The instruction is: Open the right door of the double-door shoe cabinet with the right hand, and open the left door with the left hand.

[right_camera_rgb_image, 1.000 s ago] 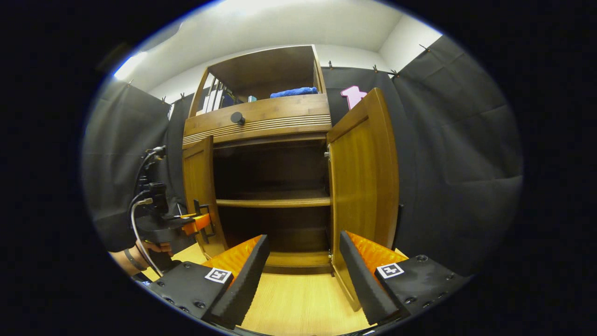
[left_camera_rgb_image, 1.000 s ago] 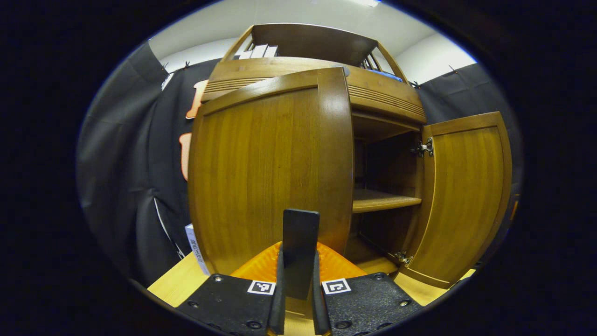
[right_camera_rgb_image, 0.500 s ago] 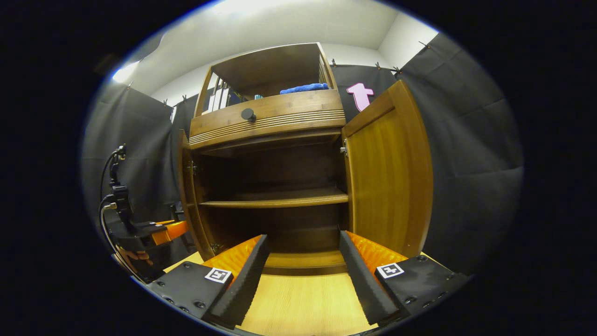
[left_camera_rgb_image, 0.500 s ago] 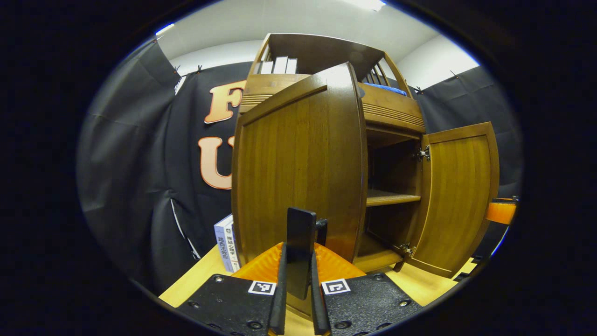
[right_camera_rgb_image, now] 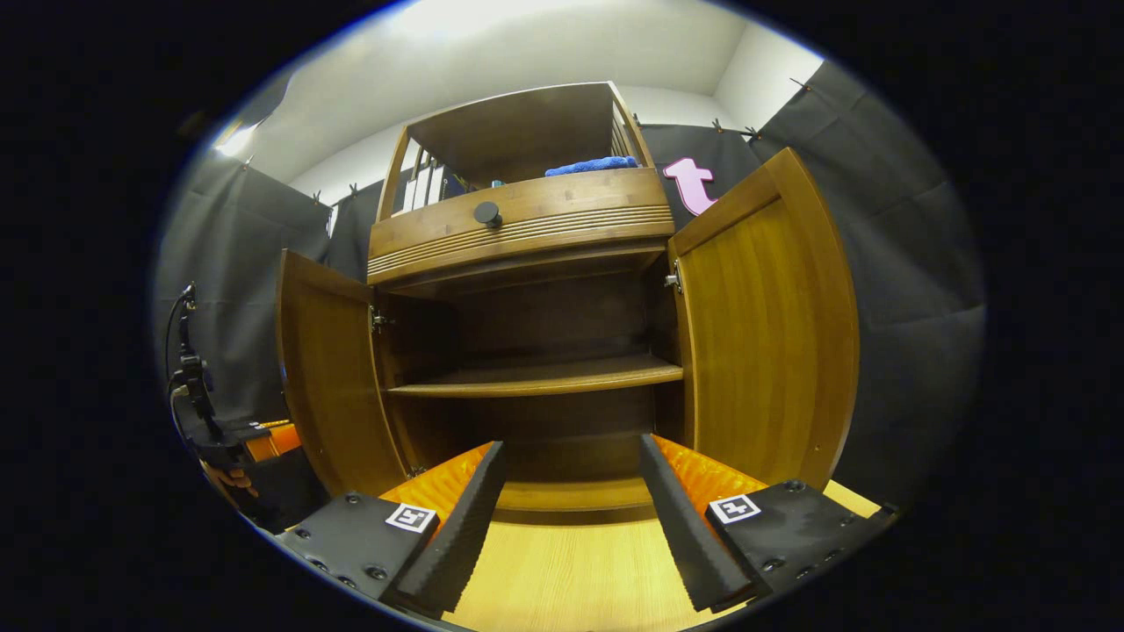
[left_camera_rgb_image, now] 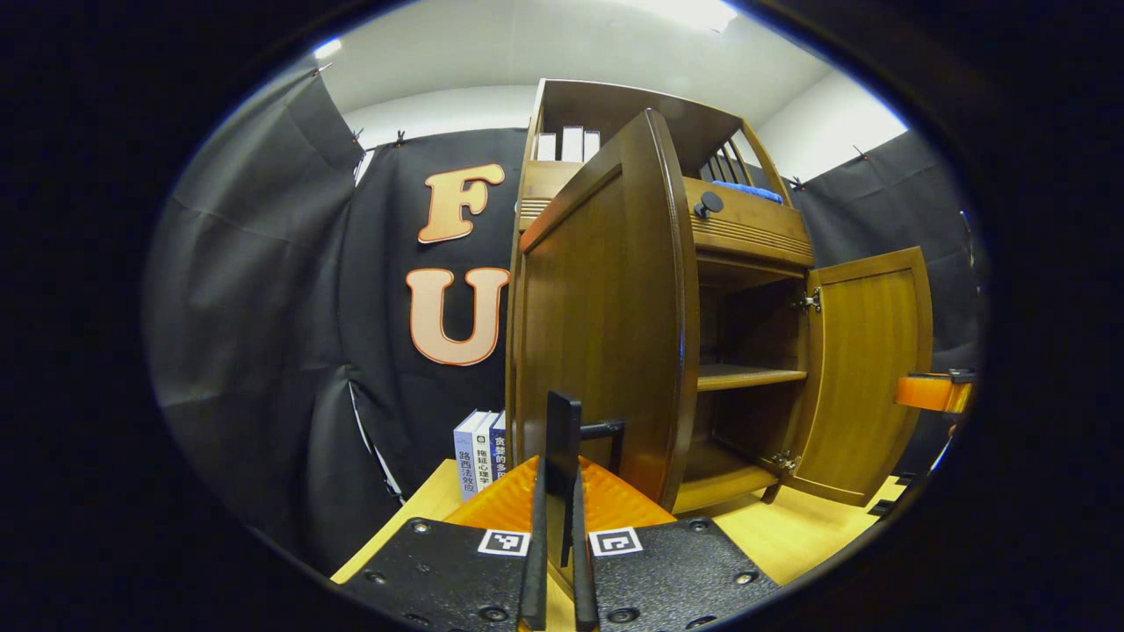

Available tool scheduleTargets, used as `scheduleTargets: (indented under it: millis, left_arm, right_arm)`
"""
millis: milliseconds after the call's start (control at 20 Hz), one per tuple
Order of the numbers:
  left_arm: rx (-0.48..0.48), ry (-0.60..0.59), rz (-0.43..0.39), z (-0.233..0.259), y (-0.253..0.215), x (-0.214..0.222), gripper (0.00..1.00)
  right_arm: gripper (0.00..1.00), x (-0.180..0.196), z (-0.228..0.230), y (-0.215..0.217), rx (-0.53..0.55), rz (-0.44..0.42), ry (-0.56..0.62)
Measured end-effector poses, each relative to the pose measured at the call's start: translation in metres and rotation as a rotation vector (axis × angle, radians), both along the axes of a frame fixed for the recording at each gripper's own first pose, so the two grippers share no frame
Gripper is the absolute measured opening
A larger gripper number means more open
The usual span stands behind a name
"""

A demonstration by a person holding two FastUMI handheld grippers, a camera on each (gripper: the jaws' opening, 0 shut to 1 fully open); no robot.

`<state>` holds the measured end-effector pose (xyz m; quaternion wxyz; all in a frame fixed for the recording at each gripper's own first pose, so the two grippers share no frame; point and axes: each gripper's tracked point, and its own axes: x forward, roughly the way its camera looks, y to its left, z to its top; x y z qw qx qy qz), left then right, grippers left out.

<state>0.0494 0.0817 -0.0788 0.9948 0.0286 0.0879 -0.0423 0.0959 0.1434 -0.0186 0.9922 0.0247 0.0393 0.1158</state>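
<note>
Left door (right_camera_rgb_image: 329, 377) swung wider since before, left gripper (left_camera_rgb_image: 558, 527) pinching its handle (left_camera_rgb_image: 562, 474); right gripper (right_camera_rgb_image: 569, 518) spread; both doors now open

One brown wooden double-door shoe cabinet (right_camera_rgb_image: 527, 228); two open wooden doors (right_camera_rgb_image: 329, 369) (right_camera_rgb_image: 764, 325); one round black drawer knob (right_camera_rgb_image: 486, 212); one folded blue cloth (right_camera_rgb_image: 590, 165); three upright books (left_camera_rgb_image: 479, 452) at surface's left edge.
</note>
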Motion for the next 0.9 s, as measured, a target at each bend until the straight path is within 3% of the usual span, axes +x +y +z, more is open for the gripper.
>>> scheduleTargets:
  millis: [150,350,500,600,650,700,750,900]
  left_arm:
    - [-0.021,0.008,-0.052,0.002,0.016,-0.002,0.1]
    - [-0.083,-0.007,-0.065,0.005,0.052,-0.001,0.1]
    - [-0.139,-0.004,-0.138,0.006,0.057,0.0,0.11]
    - [-0.117,-0.012,-0.167,0.007,0.063,0.001,0.1]
    - [-0.102,-0.016,-0.17,0.007,0.067,0.0,0.14]
    - [-0.092,-0.016,-0.17,0.007,0.069,-0.001,0.1]
    - [-0.086,-0.014,-0.171,0.006,0.069,-0.002,0.12]
    - [-0.09,0.003,-0.169,0.005,0.071,-0.013,0.11]
  right_arm:
    - [0.98,-0.002,-0.003,-0.002,-0.003,-0.014,0.006]
    - [0.98,-0.003,-0.001,-0.005,-0.009,-0.038,0.006]
    - [0.98,-0.006,0.001,-0.007,-0.008,-0.051,0.006]
    - [0.98,-0.011,0.002,-0.012,-0.009,-0.056,0.001]
    - [0.98,-0.015,0.002,-0.012,-0.01,-0.054,0.002]
    - [0.98,-0.016,0.001,-0.013,-0.012,-0.054,0.005]
    - [0.91,-0.015,0.001,-0.012,-0.013,-0.054,0.007]
    - [0.98,-0.014,0.001,-0.013,-0.016,-0.057,0.009]
